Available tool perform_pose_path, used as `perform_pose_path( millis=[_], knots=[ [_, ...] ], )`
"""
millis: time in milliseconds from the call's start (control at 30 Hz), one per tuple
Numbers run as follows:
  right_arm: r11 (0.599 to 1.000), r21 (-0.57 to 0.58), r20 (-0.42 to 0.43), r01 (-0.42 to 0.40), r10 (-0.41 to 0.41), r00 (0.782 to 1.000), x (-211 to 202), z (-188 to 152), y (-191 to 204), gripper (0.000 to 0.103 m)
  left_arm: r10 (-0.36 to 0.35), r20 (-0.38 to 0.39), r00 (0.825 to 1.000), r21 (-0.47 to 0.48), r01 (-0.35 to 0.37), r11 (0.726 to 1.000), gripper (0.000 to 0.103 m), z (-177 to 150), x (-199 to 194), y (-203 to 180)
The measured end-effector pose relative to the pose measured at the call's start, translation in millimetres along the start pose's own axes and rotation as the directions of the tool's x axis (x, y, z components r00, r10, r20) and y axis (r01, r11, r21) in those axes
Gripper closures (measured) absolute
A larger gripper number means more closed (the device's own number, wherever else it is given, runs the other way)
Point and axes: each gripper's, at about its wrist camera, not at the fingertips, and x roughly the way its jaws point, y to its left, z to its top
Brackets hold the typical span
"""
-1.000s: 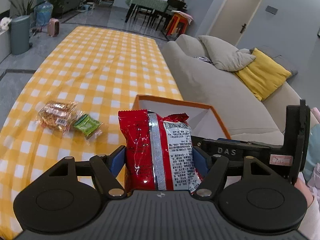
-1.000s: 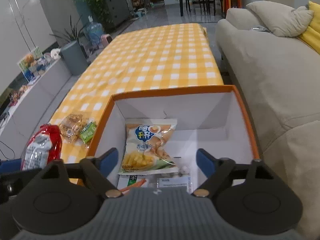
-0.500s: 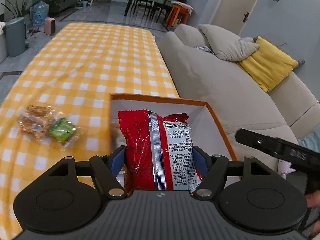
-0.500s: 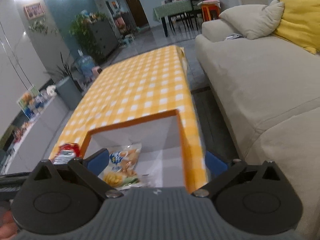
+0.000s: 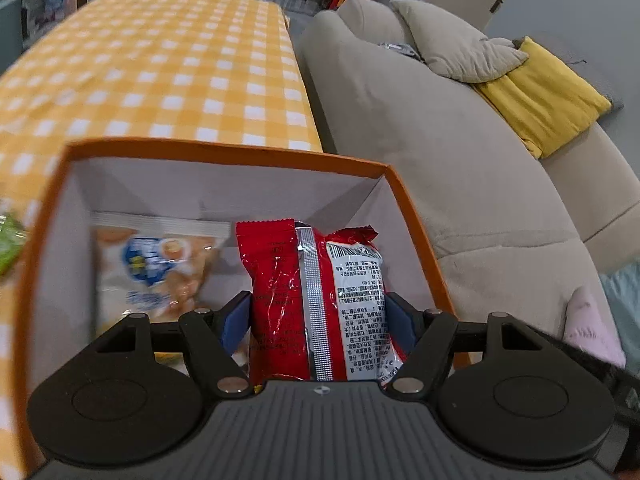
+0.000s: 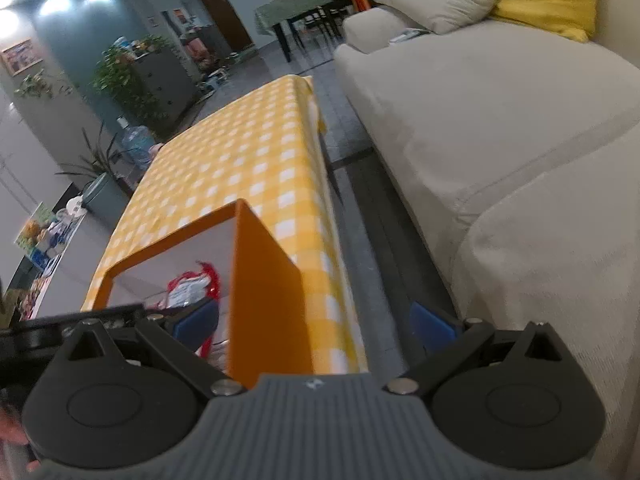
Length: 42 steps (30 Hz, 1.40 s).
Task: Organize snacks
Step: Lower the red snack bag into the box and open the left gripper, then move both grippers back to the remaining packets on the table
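My left gripper has its jaws clamped on the red snack packet, which stands upright between the blue pads over the open orange box. Inside that box, at about nine o'clock from the red packet, a pale chip bag lies flat on the white floor (blurred, so I can't read its print). A green wrapper shows at the far left edge on the tabletop, outside the box. My right gripper has its jaws spread wide and empty, straddling the box's near orange corner, with the grey sofa at three o'clock. The red packet shows inside the box there too.
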Motion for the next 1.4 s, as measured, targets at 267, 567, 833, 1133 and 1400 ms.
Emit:
perform_pose_path(
  millis=[267, 567, 833, 1133, 1400],
  knots=[
    [1.000, 0.011, -0.020, 0.004, -0.004, 1.000, 8.7, 0.0, -4.9, 0.004, 0.054, -0.029, 0.998, 0.021, -0.054, 0.998, 0.022, 9.4, 27.0, -7.7],
    [0.998, -0.052, -0.064, -0.030, 0.027, 0.998, 12.4, -3.3, 2.6, 0.004, 0.052, -0.072, 0.996, -0.017, -0.053, 0.998, 0.015, 14.4, 26.0, -7.5],
    [0.990, -0.068, -0.042, -0.124, 0.122, 0.992, 0.8, -0.9, 8.9, 0.004, -0.002, -0.052, 0.999, -0.032, 0.000, 0.999, 0.013, 14.6, -14.5, -11.8],
    [0.973, -0.118, -0.043, -0.198, 0.195, 0.980, -14.3, 0.1, 22.7, 0.004, -0.019, -0.041, 0.999, -0.005, 0.019, 1.000, 0.013, 13.5, -65.7, -12.7],
    [0.956, -0.149, -0.052, -0.254, 0.249, 0.967, -26.5, -2.6, 40.1, 0.004, 0.019, 0.003, 1.000, 0.008, -0.019, 1.000, 0.013, 3.9, -110.9, -1.7]
  ],
)
